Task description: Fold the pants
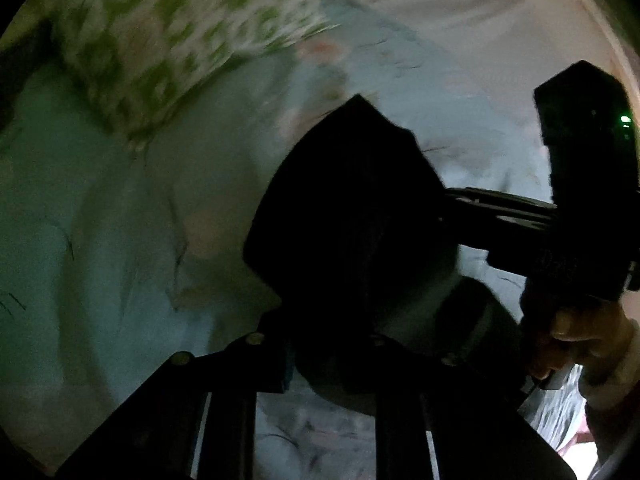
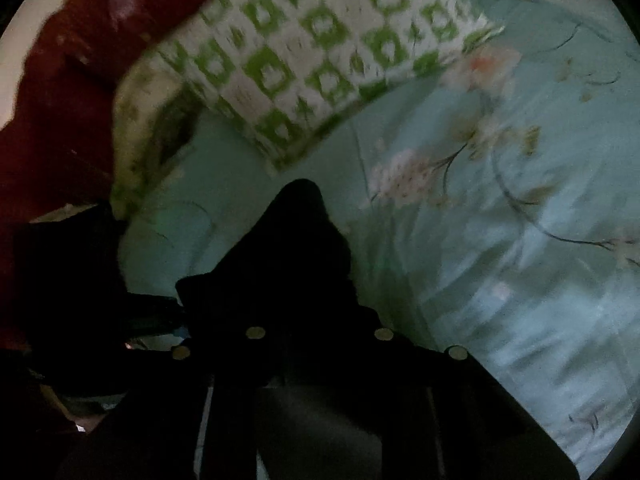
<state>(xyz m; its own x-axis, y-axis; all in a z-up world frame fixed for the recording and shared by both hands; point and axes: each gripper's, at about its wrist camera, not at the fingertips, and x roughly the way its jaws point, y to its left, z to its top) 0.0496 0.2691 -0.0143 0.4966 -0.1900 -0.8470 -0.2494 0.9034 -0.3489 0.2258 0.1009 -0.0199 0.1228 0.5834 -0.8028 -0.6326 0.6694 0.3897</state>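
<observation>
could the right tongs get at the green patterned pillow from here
Probably not yet: the right tongs are shut on the dark pants, though only bare floral bedsheet lies between them and the pillow.

Dim light. Pale blue floral bedsheet (image 2: 500, 200) spread wide, creased. Green-and-white patterned pillow (image 2: 316, 52) lying at sheet's far edge. Dark red headboard (image 2: 68, 80) left of pillow. Pale wall (image 1: 480, 20) beyond sheet.

Both grippers angle downward, left gripper (image 1: 340, 216) and right gripper (image 2: 296, 264) each clamped on dark cloth
</observation>
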